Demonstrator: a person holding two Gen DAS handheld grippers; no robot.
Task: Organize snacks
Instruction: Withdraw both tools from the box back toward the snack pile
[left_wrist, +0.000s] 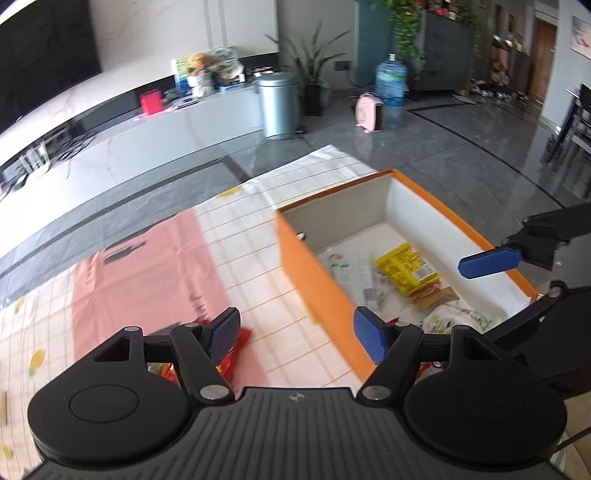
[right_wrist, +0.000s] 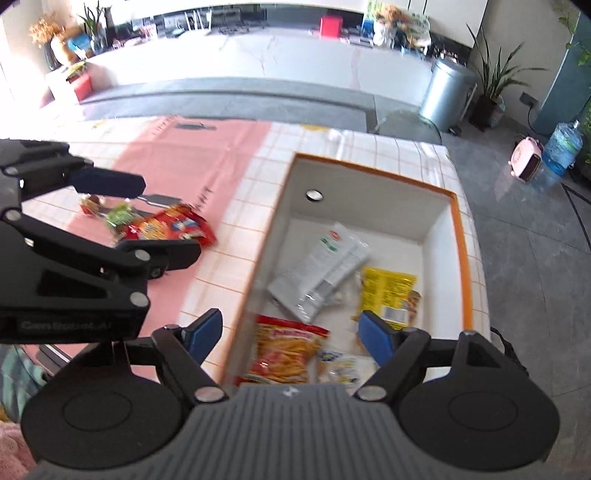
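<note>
Left gripper (left_wrist: 297, 334) at bottom centre of its view, jaws apart, nothing between them. Right gripper (right_wrist: 291, 334) likewise spread and empty, low in its own view above the box (right_wrist: 463, 258). Inside the box, right of centre: white packet (right_wrist: 321, 269), yellow packet (right_wrist: 388, 291), orange chips bag (right_wrist: 284, 354). Left of centre, out on the cloth (right_wrist: 207, 155): red bag (right_wrist: 170, 227) and green packet (right_wrist: 118, 216), near the left gripper's fingers (right_wrist: 107, 184).
</note>
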